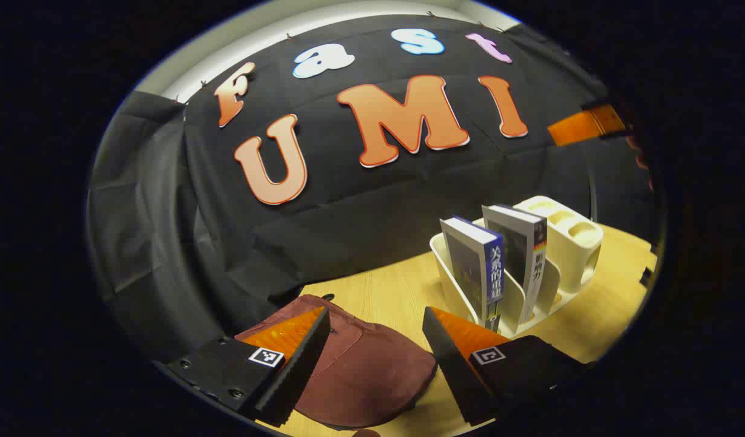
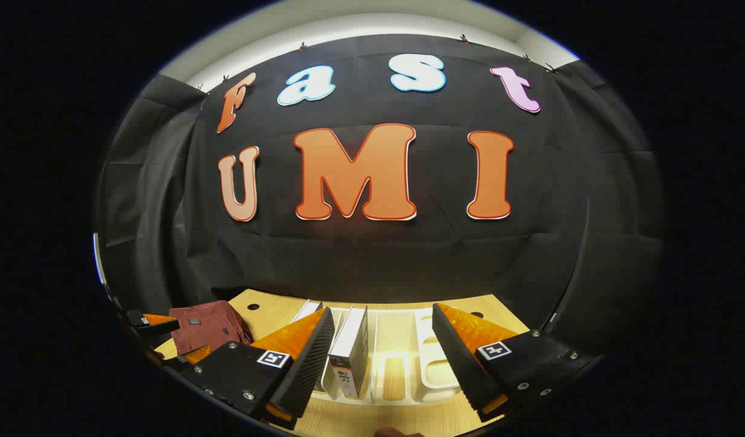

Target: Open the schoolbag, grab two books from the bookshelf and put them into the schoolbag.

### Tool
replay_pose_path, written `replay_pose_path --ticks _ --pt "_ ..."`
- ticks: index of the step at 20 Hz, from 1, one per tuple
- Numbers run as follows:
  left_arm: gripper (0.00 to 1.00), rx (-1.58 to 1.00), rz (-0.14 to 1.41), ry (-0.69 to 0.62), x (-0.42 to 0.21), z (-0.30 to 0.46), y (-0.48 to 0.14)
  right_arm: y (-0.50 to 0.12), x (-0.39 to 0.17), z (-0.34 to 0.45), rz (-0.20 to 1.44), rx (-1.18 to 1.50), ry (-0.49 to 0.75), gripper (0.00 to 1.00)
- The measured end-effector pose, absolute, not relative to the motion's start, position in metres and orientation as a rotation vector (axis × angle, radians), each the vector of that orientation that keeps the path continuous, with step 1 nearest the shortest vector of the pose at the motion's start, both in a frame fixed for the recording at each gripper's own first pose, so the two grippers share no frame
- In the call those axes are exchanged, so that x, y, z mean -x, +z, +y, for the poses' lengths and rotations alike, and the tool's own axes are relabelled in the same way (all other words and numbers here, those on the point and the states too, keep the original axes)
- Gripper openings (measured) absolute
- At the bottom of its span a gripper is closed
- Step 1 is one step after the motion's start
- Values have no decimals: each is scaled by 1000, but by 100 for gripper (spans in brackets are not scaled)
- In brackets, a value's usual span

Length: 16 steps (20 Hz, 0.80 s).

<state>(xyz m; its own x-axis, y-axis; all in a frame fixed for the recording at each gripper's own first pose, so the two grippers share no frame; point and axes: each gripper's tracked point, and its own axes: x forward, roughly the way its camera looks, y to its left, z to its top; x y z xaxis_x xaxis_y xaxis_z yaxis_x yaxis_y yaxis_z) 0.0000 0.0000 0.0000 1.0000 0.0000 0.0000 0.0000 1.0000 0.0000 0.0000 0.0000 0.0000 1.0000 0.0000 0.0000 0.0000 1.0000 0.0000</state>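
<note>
Schoolbag [image 1: 360, 364] between, below open left hand-held gripper [image 1: 375, 340] fingers, untouched.

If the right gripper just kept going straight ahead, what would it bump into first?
Probably the cream bookshelf, just ahead between the open right gripper's fingers, with an upright book standing toward its left finger. Depth is hard to judge, so it might catch the book first.
</note>
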Motion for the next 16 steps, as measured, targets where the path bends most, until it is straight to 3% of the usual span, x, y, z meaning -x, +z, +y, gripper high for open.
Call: replay_pose_path --ticks 7,15,16 --pt "96 -25 34 -31 -6 -7 -17 -3 1 -12 7 -8 -52 96" --pt "96 218 -121 61 4 16 57 -14 10 -3 5 -16 -47 96" --pt "100 220 -138 62 5 16 63 -16 11 -1 8 -15 -43 96"
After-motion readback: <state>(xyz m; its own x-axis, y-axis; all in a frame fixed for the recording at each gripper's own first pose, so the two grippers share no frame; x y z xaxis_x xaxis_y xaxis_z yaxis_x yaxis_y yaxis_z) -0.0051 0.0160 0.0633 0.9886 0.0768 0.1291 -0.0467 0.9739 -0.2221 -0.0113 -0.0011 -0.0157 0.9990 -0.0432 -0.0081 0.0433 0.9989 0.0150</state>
